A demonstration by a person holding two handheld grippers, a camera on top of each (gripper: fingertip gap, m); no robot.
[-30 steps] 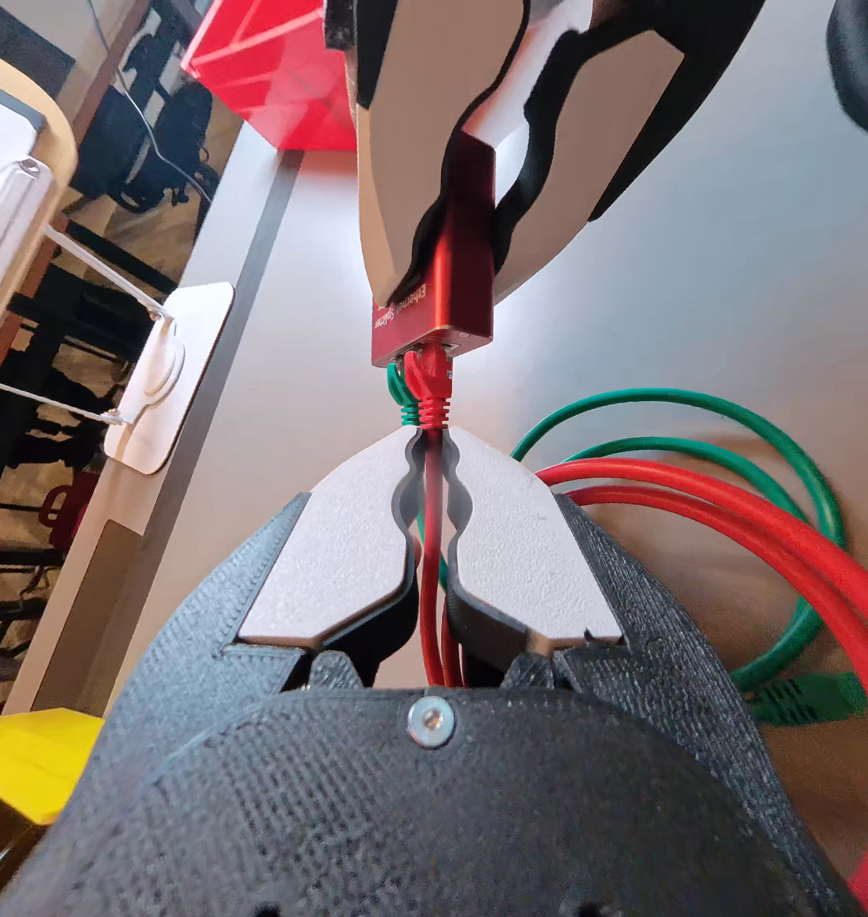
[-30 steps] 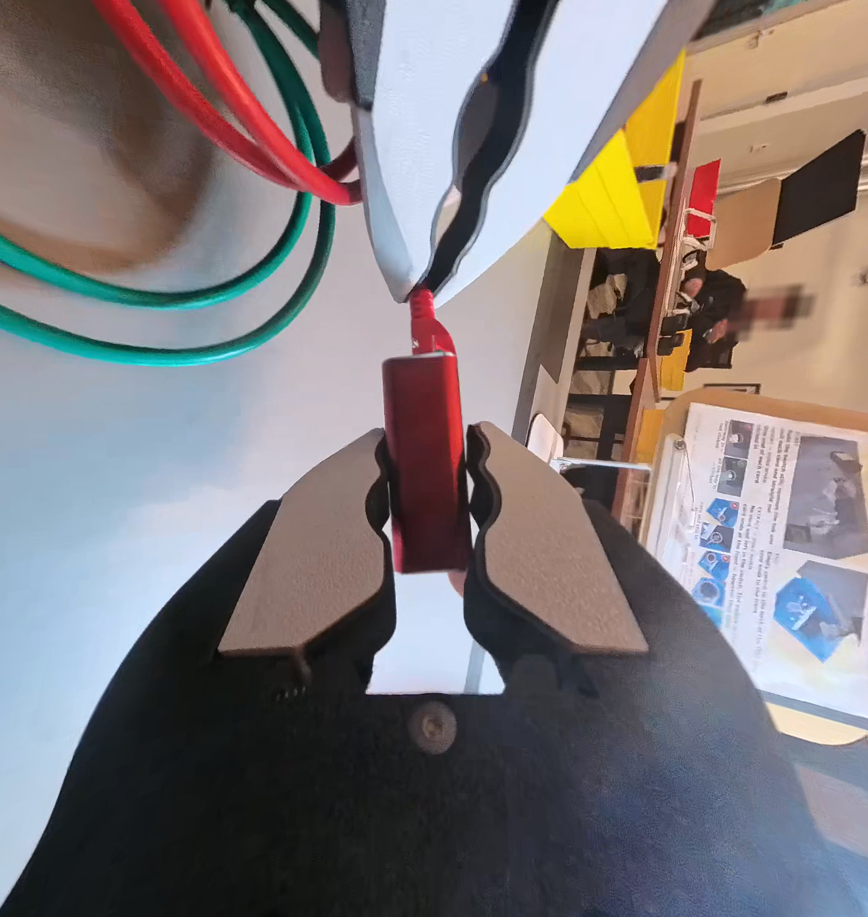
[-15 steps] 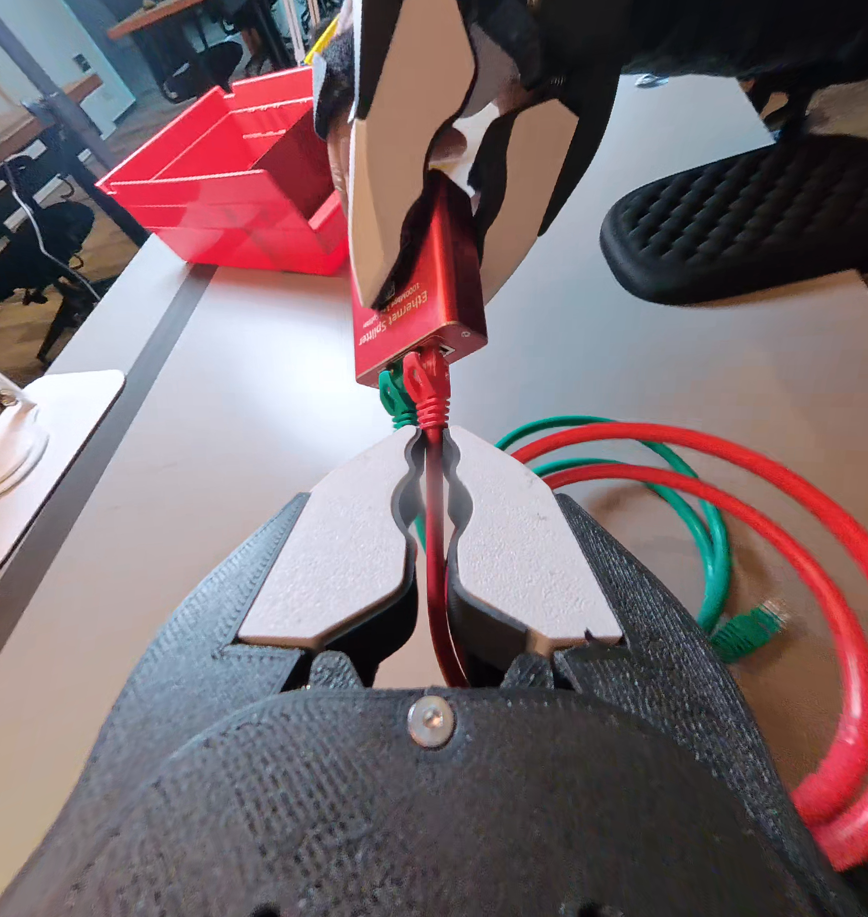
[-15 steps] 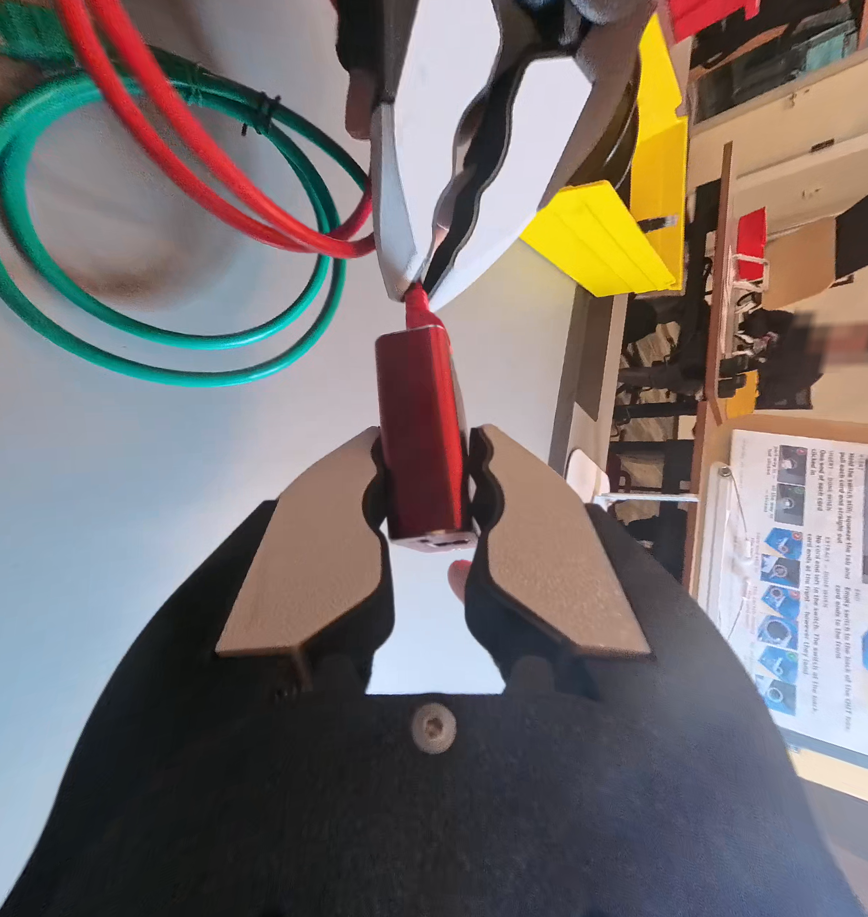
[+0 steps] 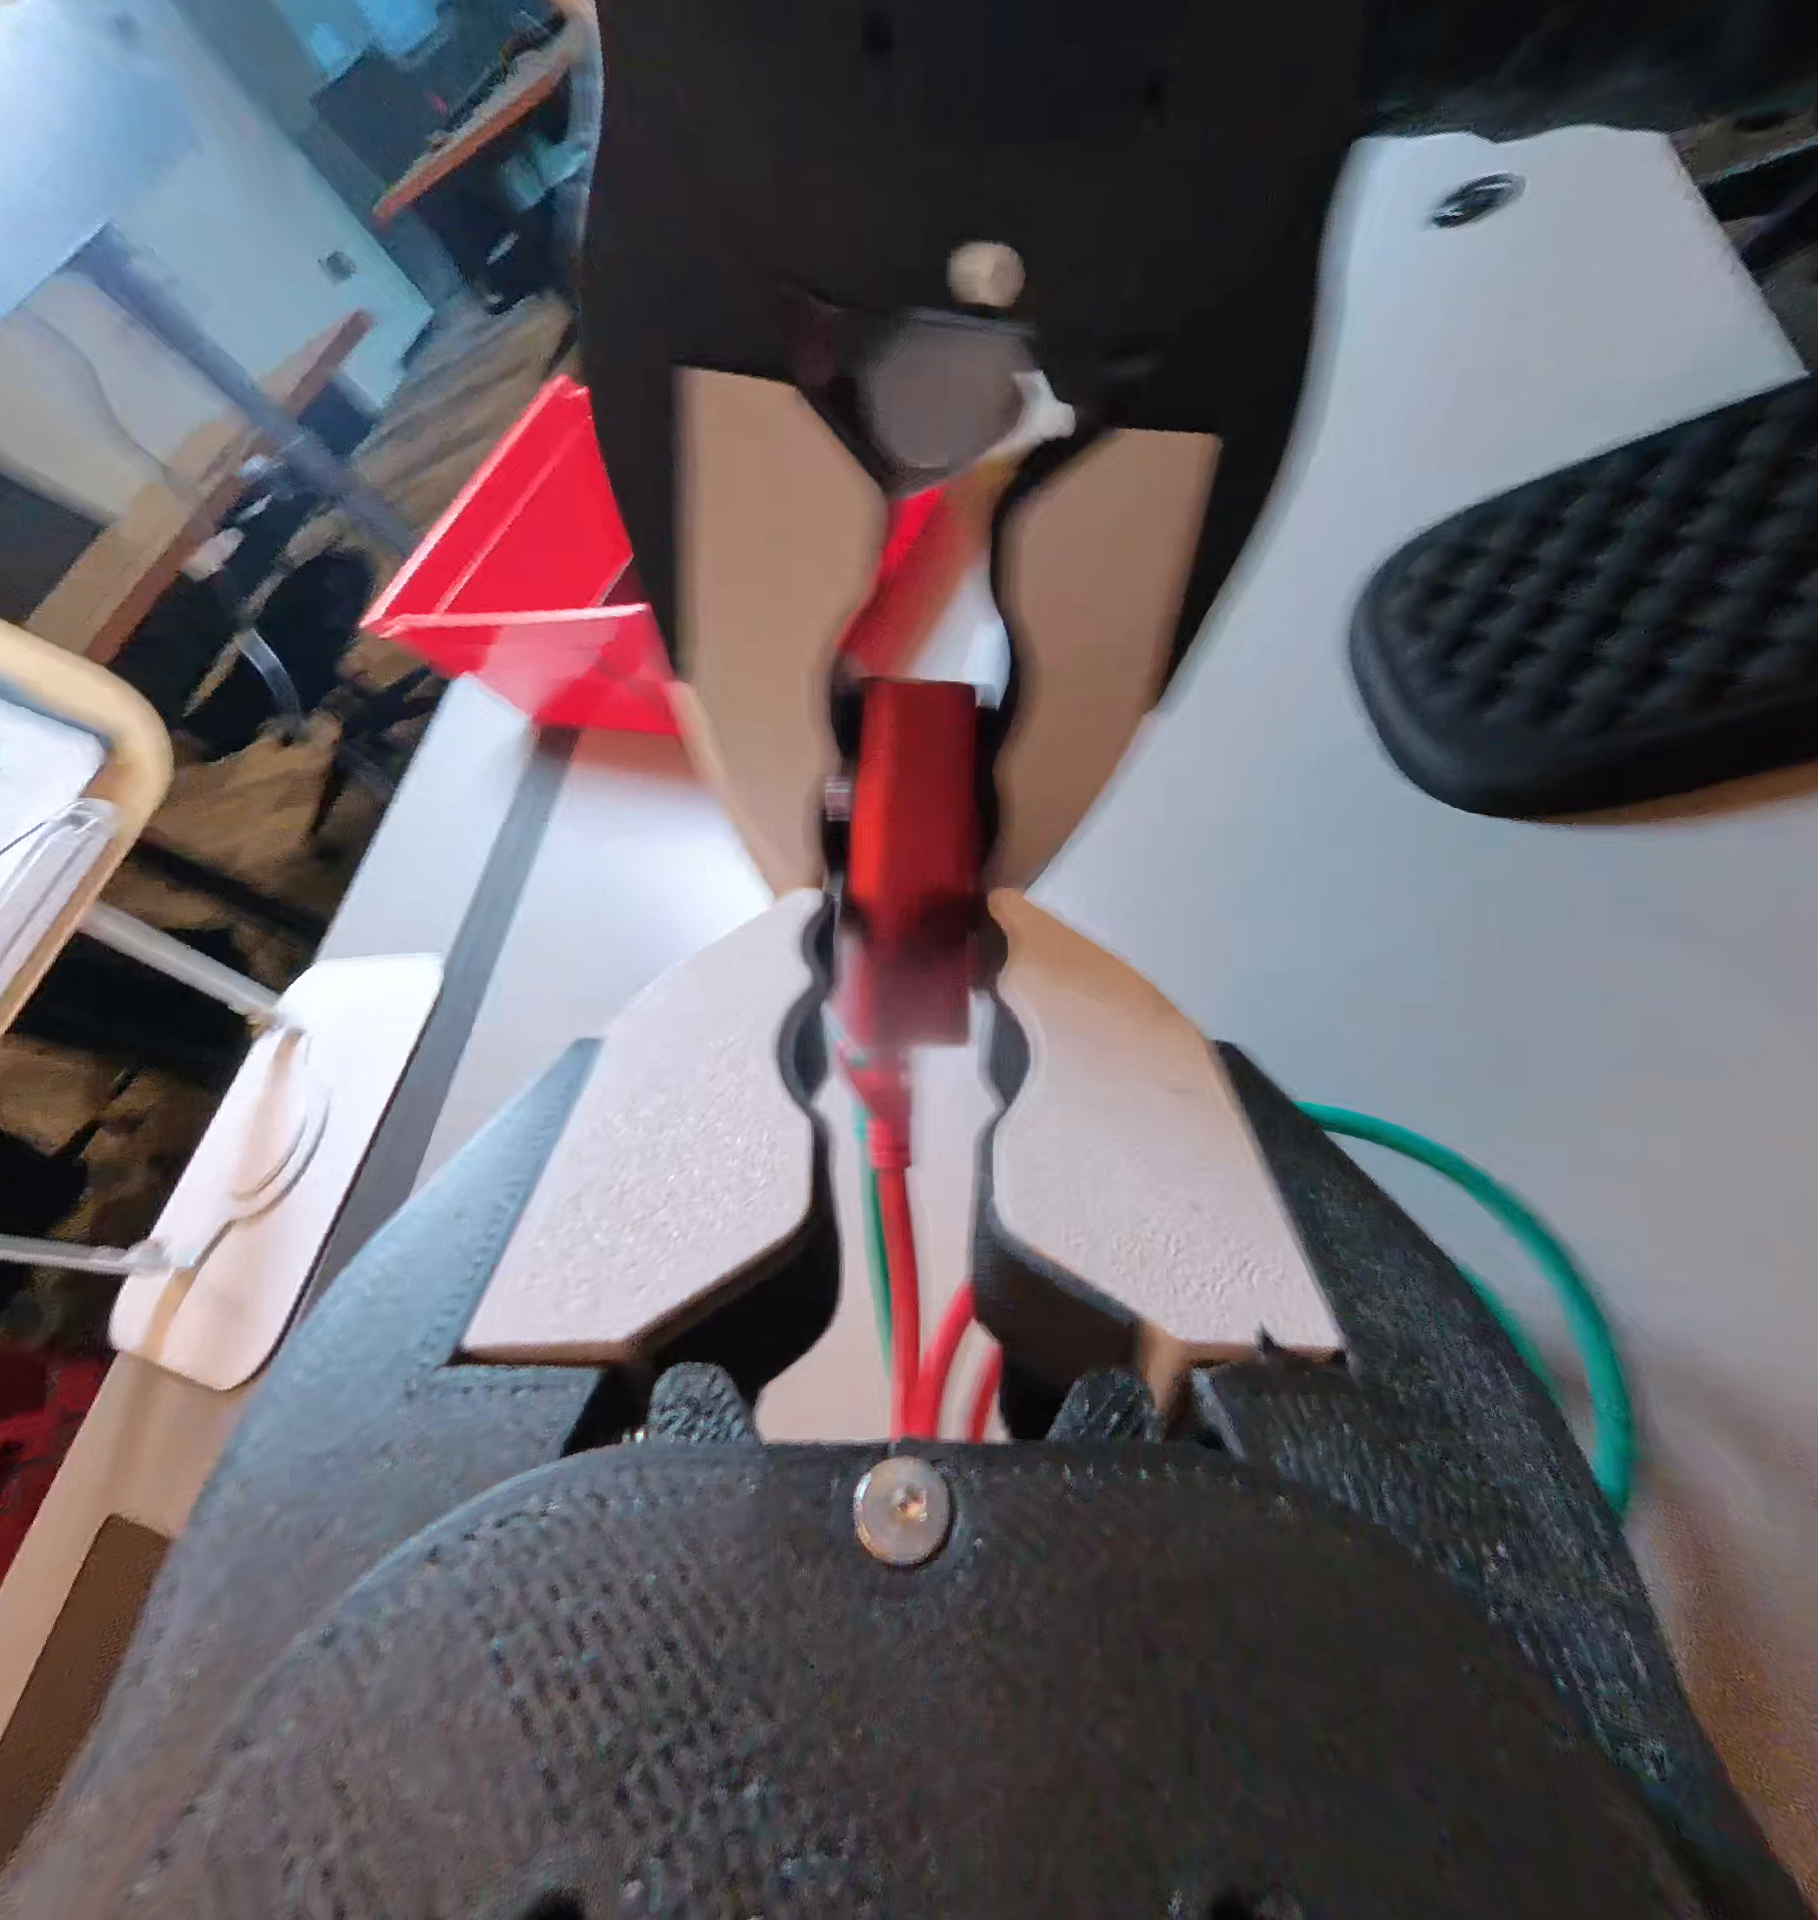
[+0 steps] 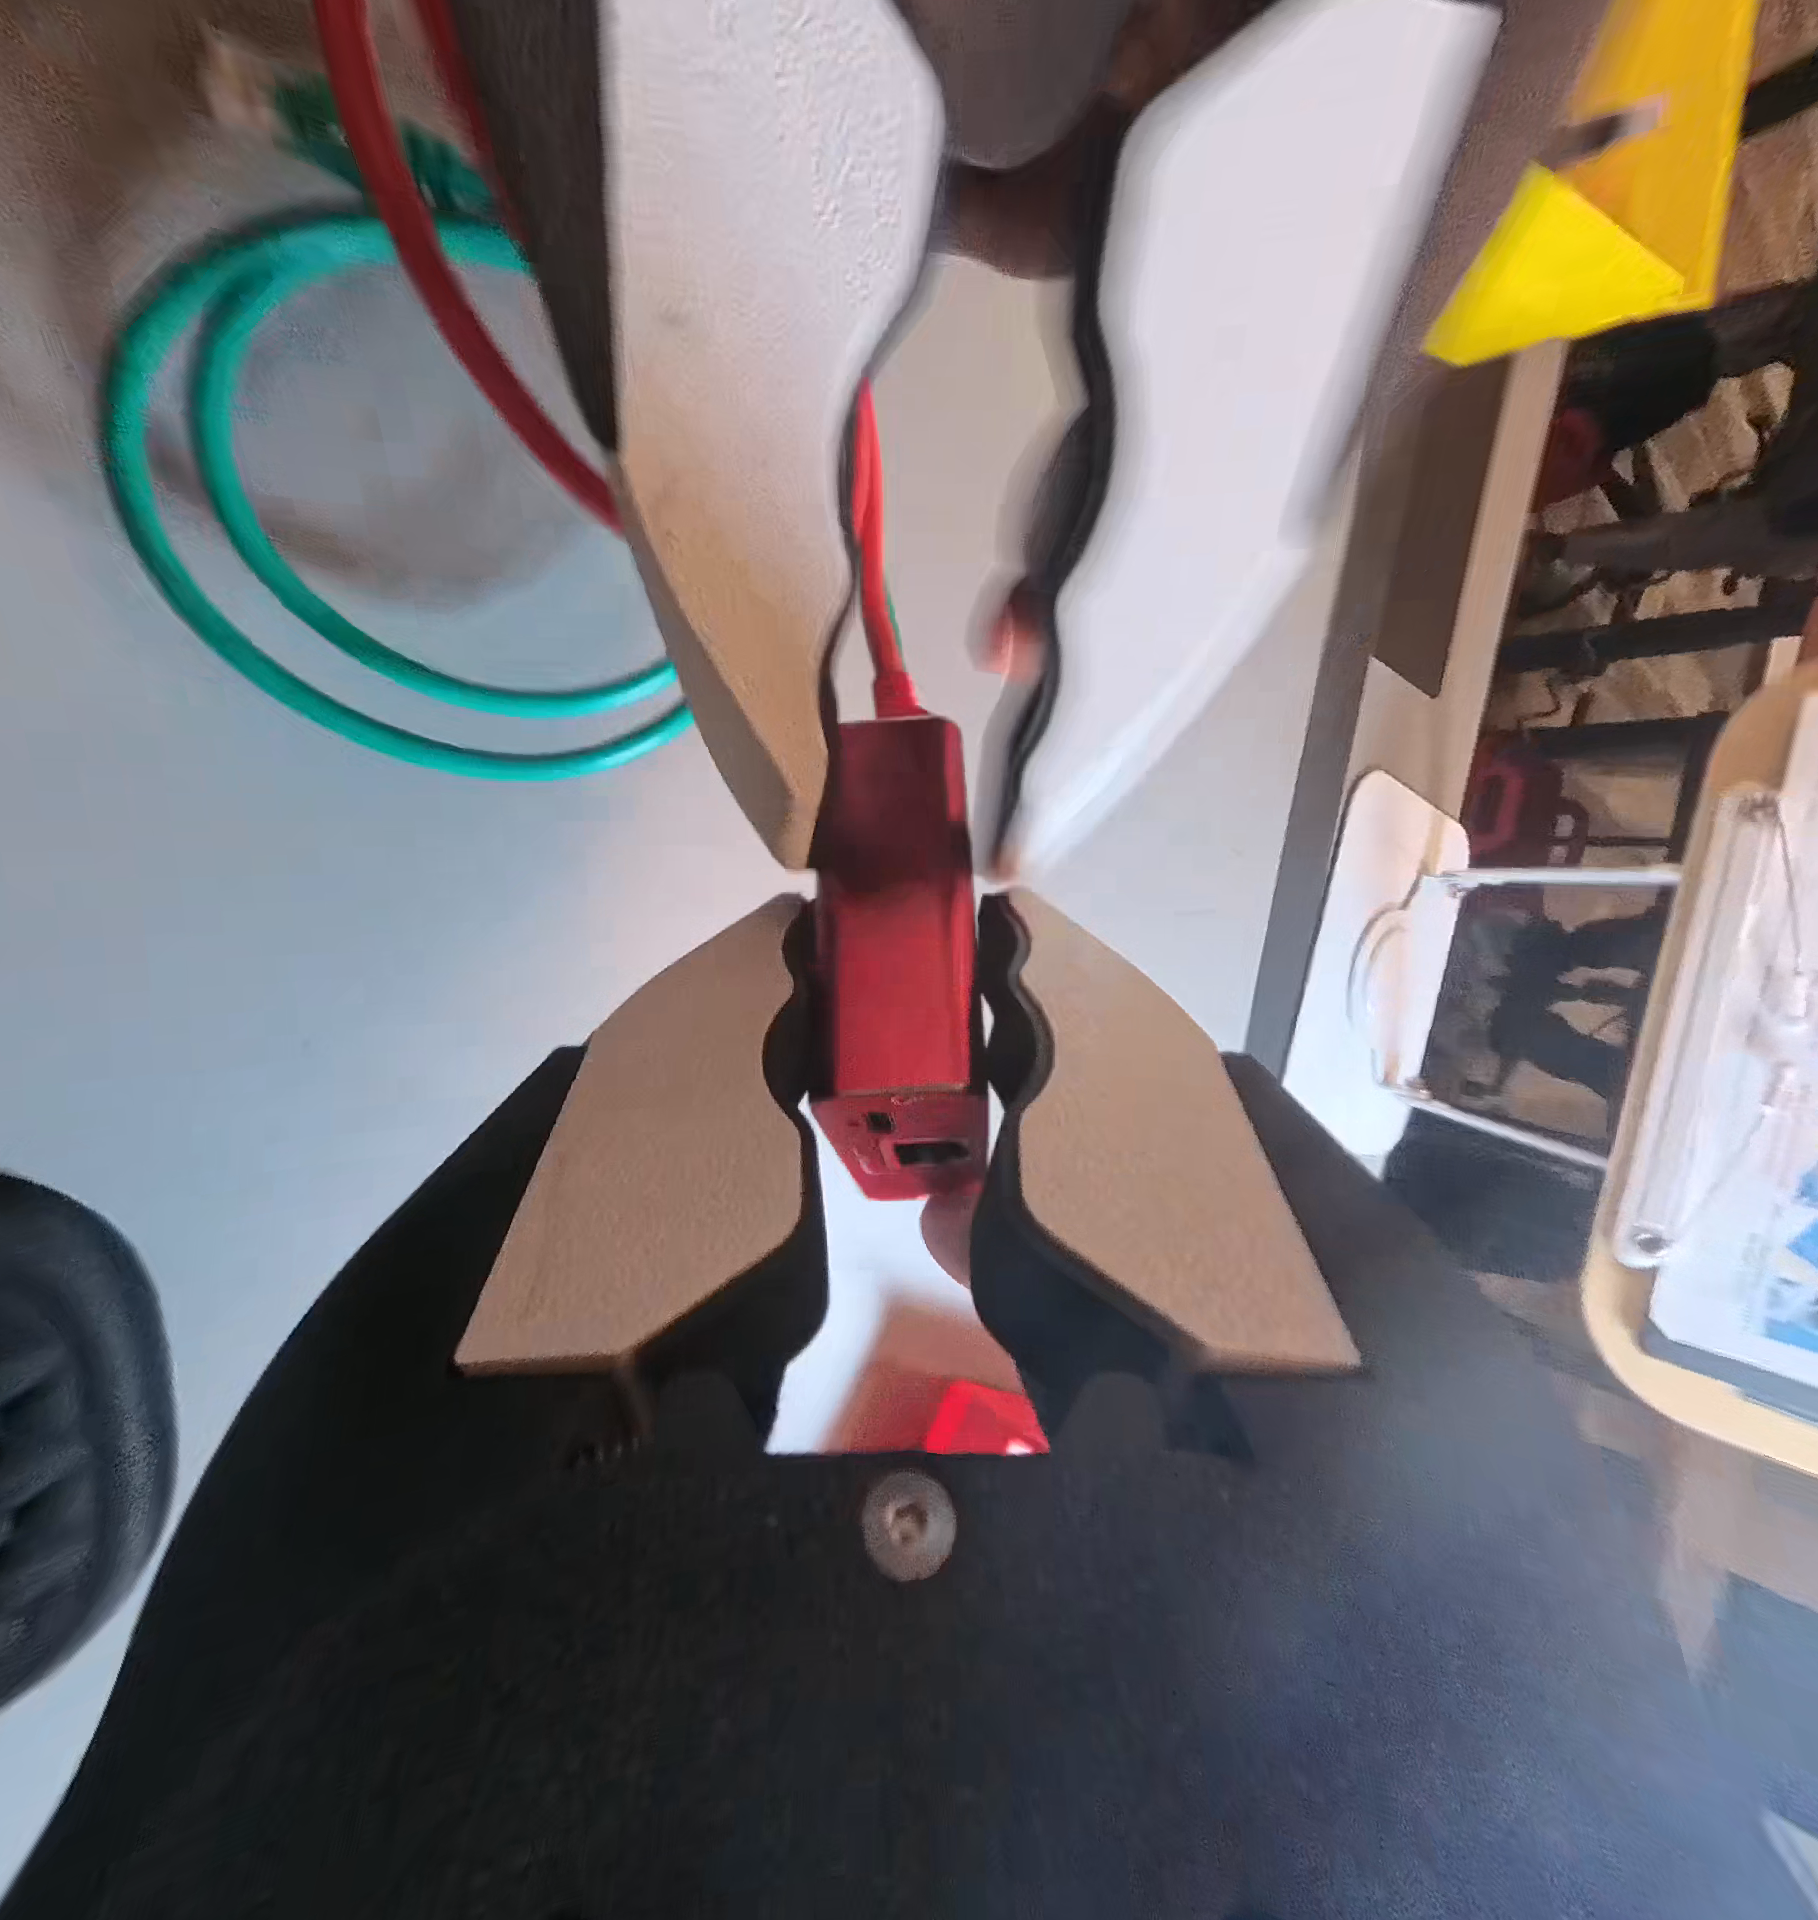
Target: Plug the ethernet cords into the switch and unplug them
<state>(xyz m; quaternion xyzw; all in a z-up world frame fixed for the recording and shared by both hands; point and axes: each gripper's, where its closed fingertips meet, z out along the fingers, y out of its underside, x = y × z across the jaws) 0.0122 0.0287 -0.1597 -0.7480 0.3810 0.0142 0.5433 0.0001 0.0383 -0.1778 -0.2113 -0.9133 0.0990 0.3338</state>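
The red switch [image 5: 910,790] is held in the air over the white table [image 5: 1404,987] by my right gripper [image 6: 900,914], which is shut on its sides. In the right wrist view the switch [image 6: 894,997] shows its free end with small ports. A red cord [image 5: 897,1247] and a green cord [image 5: 1570,1299] are plugged into its other end. My left gripper [image 5: 905,914] faces the right gripper [image 5: 905,873]. Its jaws stand apart, its tips flank the switch's cord end, and both cords run loosely between its fingers. The picture is blurred.
Coils of the green cord [image 6: 261,582] and the red cord [image 6: 417,260] lie on the table. A red bin [image 5: 531,623] and a black padded armrest [image 5: 1611,644] are at the far side. A white stand base [image 5: 261,1143] sits at the table edge, with a yellow bin [image 6: 1570,239] beyond it. The tips of both grippers are at nearly the same place.
My left gripper has let go of the red cord, opened wider and slid forward, so its tips now flank the switch's end. The right gripper still holds the switch.
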